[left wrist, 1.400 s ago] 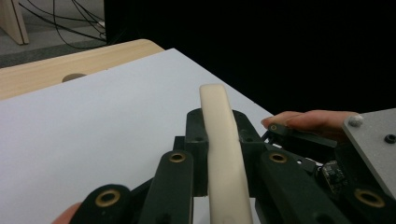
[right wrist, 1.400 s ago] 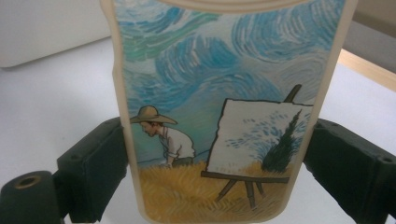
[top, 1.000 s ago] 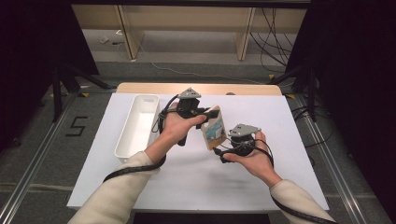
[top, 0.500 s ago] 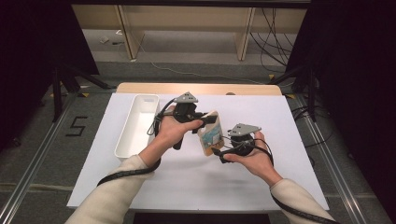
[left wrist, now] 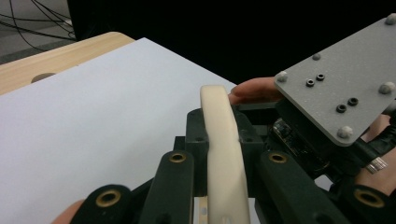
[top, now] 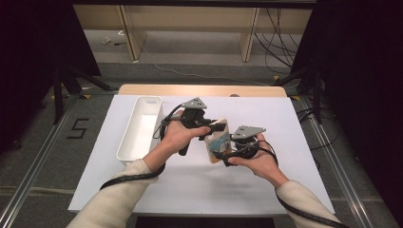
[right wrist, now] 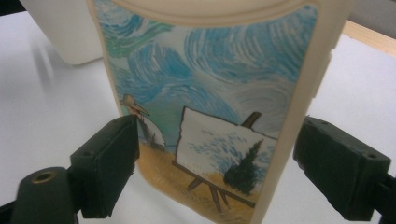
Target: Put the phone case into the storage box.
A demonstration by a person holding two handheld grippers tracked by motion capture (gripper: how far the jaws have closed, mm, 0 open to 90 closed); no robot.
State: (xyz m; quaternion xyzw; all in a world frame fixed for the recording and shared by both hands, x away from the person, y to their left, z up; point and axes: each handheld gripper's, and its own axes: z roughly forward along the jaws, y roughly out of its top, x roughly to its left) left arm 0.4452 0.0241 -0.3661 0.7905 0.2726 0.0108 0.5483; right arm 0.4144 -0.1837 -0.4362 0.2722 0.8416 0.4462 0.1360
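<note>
While the painted case (top: 217,141) hangs in the air just right of the white bin (top: 140,127), it sits between both tools. The left gripper (left wrist: 219,186) is clamped tight on the case's thin cream edge. The right gripper (right wrist: 217,158) has just been closing: its jaws straddle the picture side of the case, the left pad about touching, the right pad apart from the rim, so it does not grip yet. Judging from this, the lift off the white table (top: 266,185) is done; what remains is the second grip, and probably opening the case or setting it in the bin.
</note>
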